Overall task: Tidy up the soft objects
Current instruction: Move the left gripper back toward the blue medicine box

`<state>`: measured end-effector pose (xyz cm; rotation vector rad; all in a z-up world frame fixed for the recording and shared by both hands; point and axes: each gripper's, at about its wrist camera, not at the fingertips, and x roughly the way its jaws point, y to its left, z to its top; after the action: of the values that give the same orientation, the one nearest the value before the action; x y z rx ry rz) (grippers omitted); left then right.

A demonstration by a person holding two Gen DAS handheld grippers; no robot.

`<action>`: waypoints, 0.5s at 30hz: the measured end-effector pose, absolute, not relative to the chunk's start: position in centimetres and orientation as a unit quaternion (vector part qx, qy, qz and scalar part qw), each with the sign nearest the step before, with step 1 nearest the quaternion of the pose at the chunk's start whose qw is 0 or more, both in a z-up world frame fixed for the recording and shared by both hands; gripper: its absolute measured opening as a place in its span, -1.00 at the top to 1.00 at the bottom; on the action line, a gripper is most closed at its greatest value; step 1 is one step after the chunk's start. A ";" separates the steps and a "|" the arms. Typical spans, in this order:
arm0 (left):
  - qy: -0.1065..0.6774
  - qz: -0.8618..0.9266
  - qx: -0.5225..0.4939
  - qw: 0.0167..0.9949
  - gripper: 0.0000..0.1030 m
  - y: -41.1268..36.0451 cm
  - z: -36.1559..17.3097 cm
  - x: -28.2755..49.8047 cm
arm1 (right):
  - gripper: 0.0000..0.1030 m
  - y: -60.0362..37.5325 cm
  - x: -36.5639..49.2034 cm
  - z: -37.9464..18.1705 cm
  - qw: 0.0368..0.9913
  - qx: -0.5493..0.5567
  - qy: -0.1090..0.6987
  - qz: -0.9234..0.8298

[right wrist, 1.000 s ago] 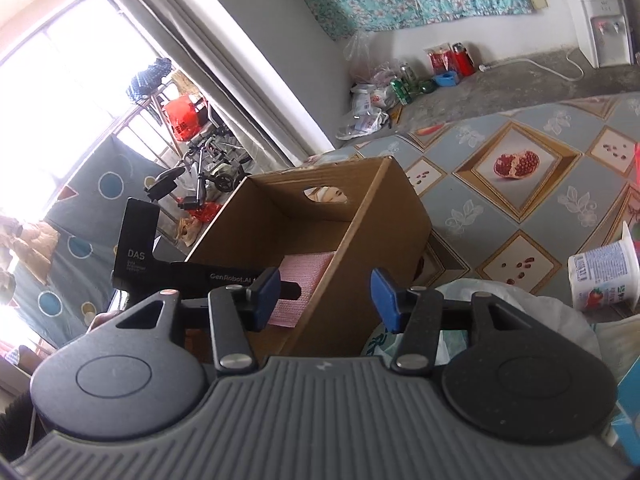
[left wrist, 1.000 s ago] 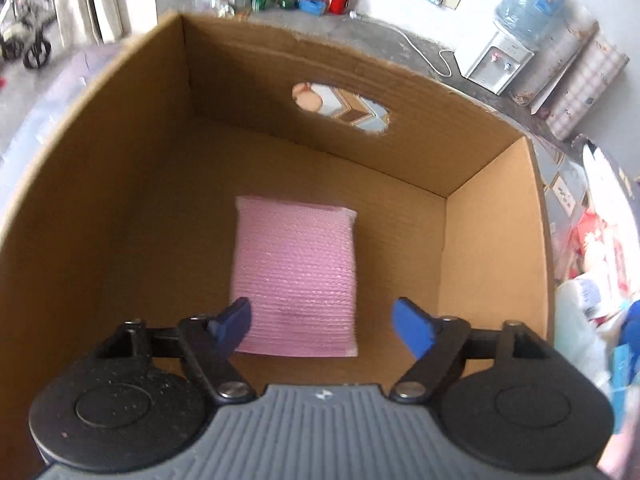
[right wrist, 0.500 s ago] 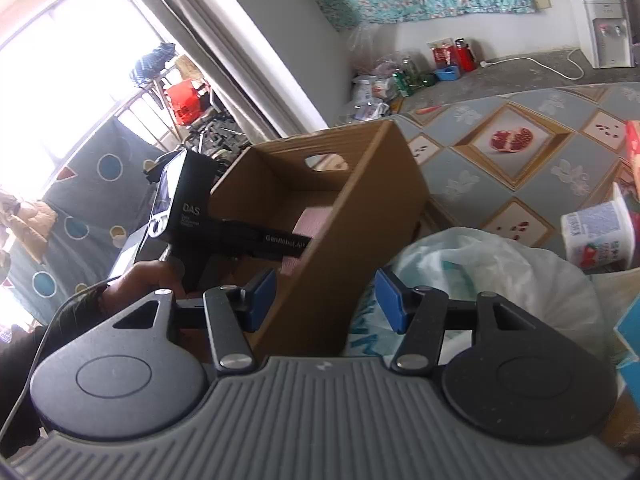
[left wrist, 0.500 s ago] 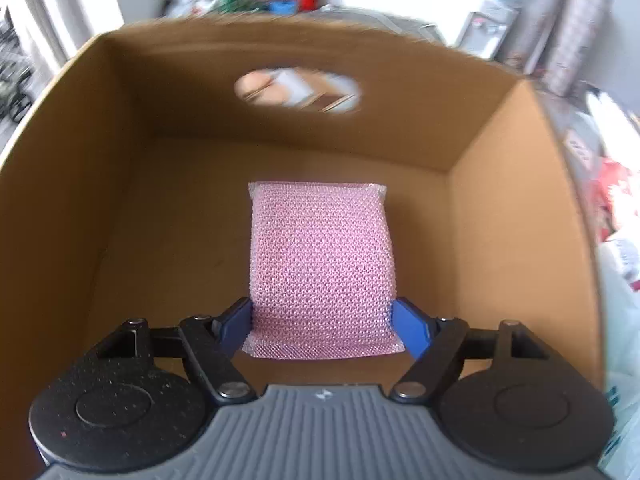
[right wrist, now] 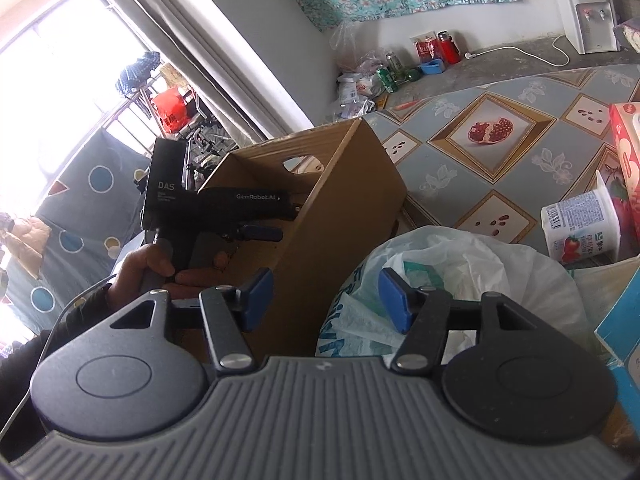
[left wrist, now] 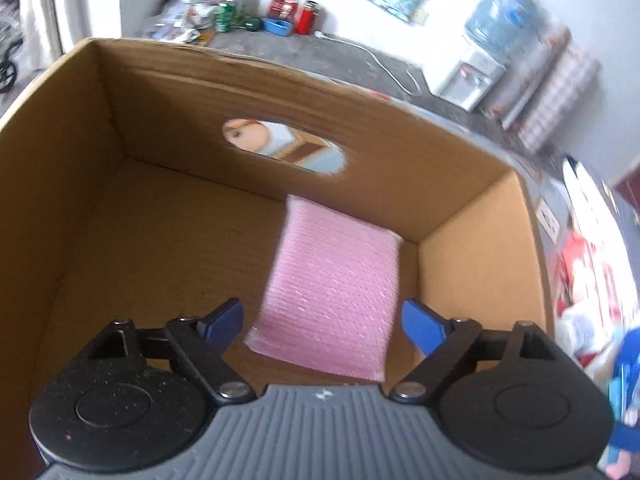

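Blurred cardboard box (left wrist: pixel 168 216) holding pink sponge (left wrist: pixel 332 284); left gripper (left wrist: pixel 322 322) spread, opening, right gripper (right wrist: pixel 326 296) spread, opening, empty.

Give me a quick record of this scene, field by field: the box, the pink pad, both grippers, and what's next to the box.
box: open cardboard box, oval handle hole in far wall
contents: pink pad flat on the floor, near the right wall
left gripper: over the box, open, jaws just widened, pads clear of the pad
right gripper: outside the box, open, empty
beside box: white plastic bag, yogurt cup
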<state>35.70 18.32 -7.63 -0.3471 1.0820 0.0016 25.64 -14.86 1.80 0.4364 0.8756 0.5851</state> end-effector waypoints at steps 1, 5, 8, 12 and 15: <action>0.516 0.008 -0.173 0.839 -0.33 18.6 -7.9 35.9 | -0.13 -15.0 25.5 1.9 0.843 0.209 0.413 0.276; 0.531 -0.003 -0.228 0.816 -0.09 18.6 -9.8 36.8 | -0.13 -15.5 24.5 2.1 0.847 0.212 0.407 0.268; 0.527 -0.017 -0.227 0.819 -0.23 17.9 -9.7 36.6 | -0.13 -16.2 23.4 2.3 0.853 0.209 0.406 0.252; 0.509 -0.004 -0.199 0.838 -0.57 17.5 -8.0 35.6 | -0.16 -18.1 20.9 2.2 0.862 0.216 0.400 0.225; 0.485 0.004 -0.196 0.853 -0.65 18.1 -5.7 34.1 | -0.19 -20.0 18.6 1.8 0.867 0.227 0.397 0.199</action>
<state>34.07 18.09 -5.72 -0.4119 1.0200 0.0074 18.65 -19.97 1.83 0.4751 0.8306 0.4174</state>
